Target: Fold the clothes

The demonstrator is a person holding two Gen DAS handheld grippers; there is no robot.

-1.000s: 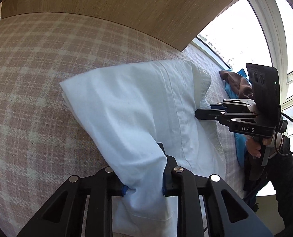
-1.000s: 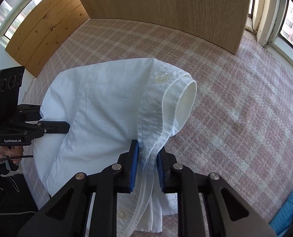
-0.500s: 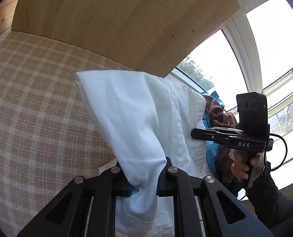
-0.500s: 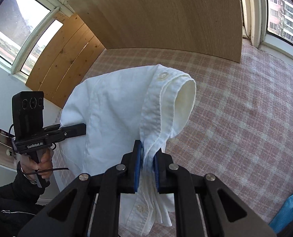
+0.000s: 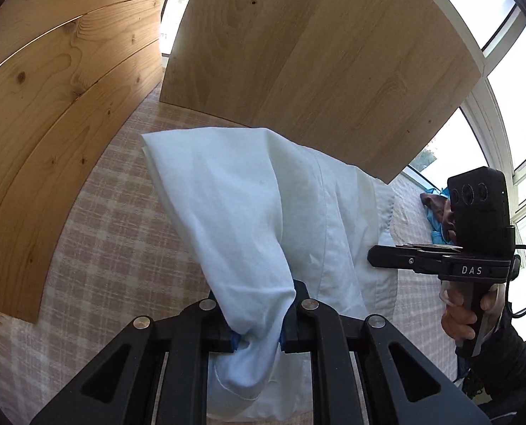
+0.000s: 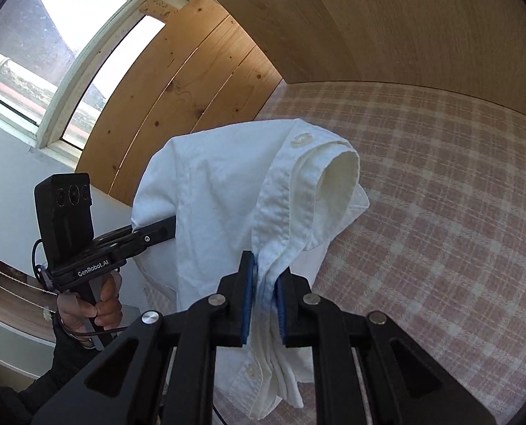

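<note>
Checked pink bedcover (image 6: 440, 194) below wood panelling, white shirt (image 6: 220, 191) held up between two grippers.

Left gripper (image 5: 257, 340) is clenched on a bunched fold of cloth; right gripper (image 6: 264, 306) pinches the button placket beneath the collar. Light, limp cotton, so it sags between grips; hems and placket give the firmest hold. Against a second ago, the shirt rides higher off the cover, with more wall and window showing.
</note>
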